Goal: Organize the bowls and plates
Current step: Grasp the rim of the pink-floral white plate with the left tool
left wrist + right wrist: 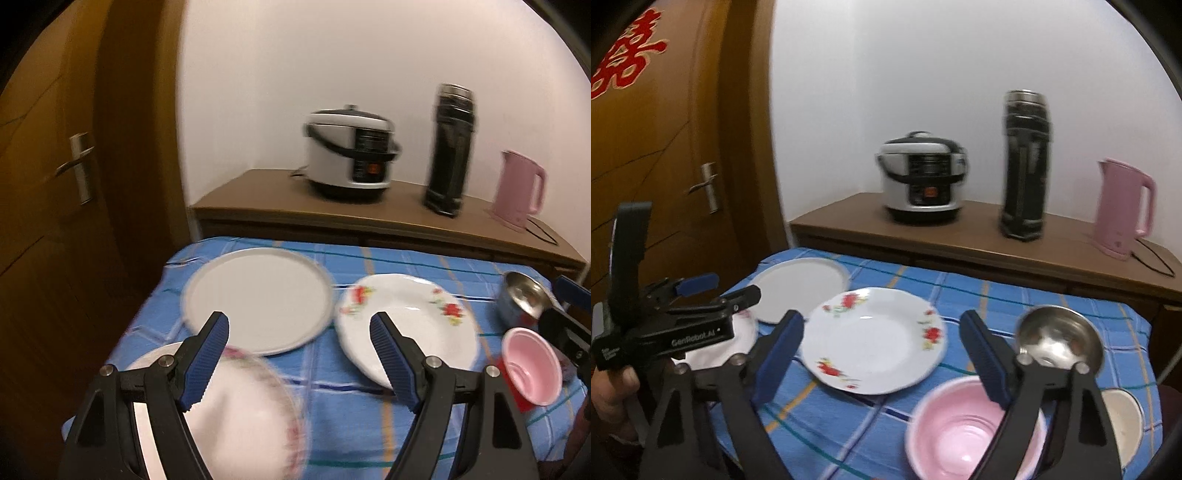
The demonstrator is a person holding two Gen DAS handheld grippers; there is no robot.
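Nothing is stacked yet: three plates and three bowls lie spread on the desk (849, 435). From the flowered plate (873, 339), the plain tray plate (801, 286) sits at ten o'clock, the steel bowl (1058, 338) at three, the pink bowl (971, 432) at five. Both the left gripper (299, 354) and right gripper (882, 354) hover with fingers apart, empty.

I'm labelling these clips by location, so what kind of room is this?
Probably a home dining or kitchen corner: a rice cooker and pink kettle stand on a wooden sideboard, behind a table with a blue checked cloth.
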